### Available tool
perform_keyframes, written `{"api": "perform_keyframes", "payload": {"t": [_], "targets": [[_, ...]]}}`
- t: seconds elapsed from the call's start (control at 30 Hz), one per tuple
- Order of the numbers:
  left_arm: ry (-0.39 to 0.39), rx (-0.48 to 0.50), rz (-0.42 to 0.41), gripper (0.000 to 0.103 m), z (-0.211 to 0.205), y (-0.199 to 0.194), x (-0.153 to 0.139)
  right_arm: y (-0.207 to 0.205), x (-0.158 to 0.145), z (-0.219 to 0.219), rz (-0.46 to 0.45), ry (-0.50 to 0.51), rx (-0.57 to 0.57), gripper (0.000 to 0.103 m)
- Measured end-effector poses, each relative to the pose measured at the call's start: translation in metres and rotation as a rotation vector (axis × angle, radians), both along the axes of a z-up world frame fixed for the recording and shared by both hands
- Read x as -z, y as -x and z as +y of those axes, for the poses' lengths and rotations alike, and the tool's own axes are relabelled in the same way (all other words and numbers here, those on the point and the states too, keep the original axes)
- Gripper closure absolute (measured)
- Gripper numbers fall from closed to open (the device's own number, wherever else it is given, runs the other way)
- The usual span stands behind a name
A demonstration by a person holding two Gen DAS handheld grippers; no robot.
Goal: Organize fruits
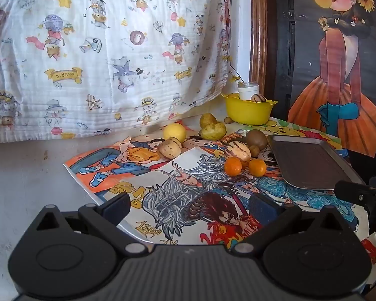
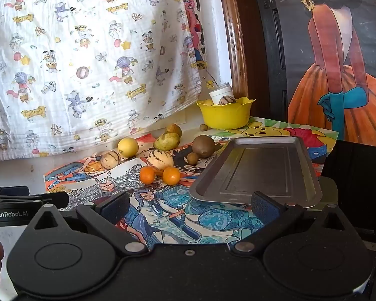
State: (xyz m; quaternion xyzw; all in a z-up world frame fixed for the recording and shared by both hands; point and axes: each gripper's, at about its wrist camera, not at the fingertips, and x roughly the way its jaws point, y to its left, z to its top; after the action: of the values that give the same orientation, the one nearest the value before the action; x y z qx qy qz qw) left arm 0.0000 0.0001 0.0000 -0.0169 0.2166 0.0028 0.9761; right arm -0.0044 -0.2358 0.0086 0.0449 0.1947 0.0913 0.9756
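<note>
- Barely begun: metal tray (image 2: 258, 168) bare, yellow bowl (image 2: 225, 115) holding one striped melon (image 2: 227, 100) and little else.
- Still loose on the printed mat (image 1: 188, 195): two oranges (image 1: 233, 166), lemon (image 1: 174, 132), pears (image 1: 213, 131), kiwi (image 1: 256, 139), more striped melons.
- Left gripper (image 1: 189, 207) and right gripper (image 2: 190, 208) both spread wide, empty, well short of the fruit.

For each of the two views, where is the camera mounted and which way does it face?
Left wrist: on the left gripper, tilted down toward the scattered fruit, its own open fingers in frame.
Right wrist: on the right gripper, facing the metal tray; own open fingers, left gripper and a bit of hand at left.
Shared: yellow bowl, tray, two oranges.
</note>
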Motion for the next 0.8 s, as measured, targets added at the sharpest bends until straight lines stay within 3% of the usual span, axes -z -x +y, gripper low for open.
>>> {"api": "perform_keyframes", "payload": {"t": [0.8], "targets": [[-0.001, 0.001, -0.002, 0.000, -0.0001, 0.0005, -0.0002, 0.0022, 0.0004, 0.0022, 0.001, 0.001, 0.000, 0.000]]}}
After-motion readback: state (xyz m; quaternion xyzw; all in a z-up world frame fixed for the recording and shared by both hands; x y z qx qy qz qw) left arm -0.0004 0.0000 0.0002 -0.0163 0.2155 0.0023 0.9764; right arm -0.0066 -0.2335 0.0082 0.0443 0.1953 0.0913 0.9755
